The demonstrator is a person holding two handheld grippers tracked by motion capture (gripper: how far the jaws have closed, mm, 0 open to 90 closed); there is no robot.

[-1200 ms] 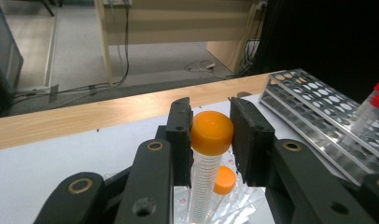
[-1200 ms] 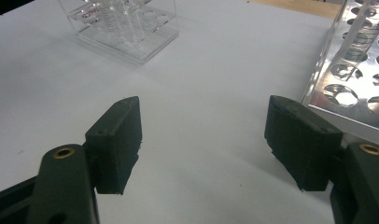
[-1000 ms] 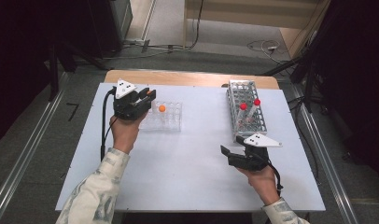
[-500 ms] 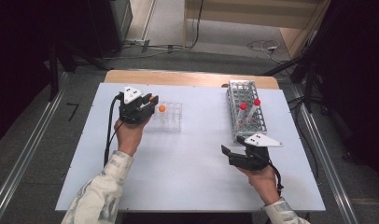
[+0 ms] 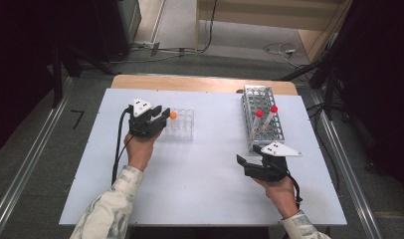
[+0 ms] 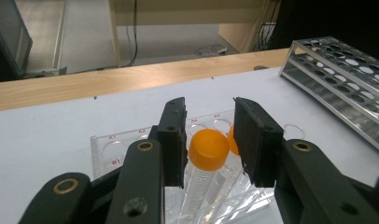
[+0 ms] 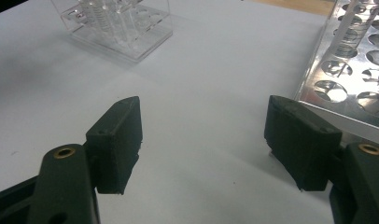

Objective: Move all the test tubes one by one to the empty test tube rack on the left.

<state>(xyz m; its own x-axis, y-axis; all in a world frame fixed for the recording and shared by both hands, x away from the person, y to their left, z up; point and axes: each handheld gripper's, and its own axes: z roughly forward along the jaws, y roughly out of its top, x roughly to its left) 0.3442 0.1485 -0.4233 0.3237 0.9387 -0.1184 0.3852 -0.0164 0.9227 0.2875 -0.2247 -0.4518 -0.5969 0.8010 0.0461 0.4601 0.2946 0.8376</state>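
Over the last second the left gripper (image 5: 162,117) has slid rightward along the white surface (image 5: 205,174) to the clear plastic tube rack (image 5: 182,130). Its jaws now stand parted on either side of an orange-capped clear tube (image 6: 207,150) standing in that rack, not yet clenched. A grasp looks imminent. The right gripper (image 5: 249,164) rests with jaws released, just beside the metal wire rack (image 5: 259,99) holding two red-capped tubes (image 5: 259,114).

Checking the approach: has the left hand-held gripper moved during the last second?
Yes. The left hand-held gripper has moved right, toward the clear rack, its jaws now flanking the orange-capped tube.
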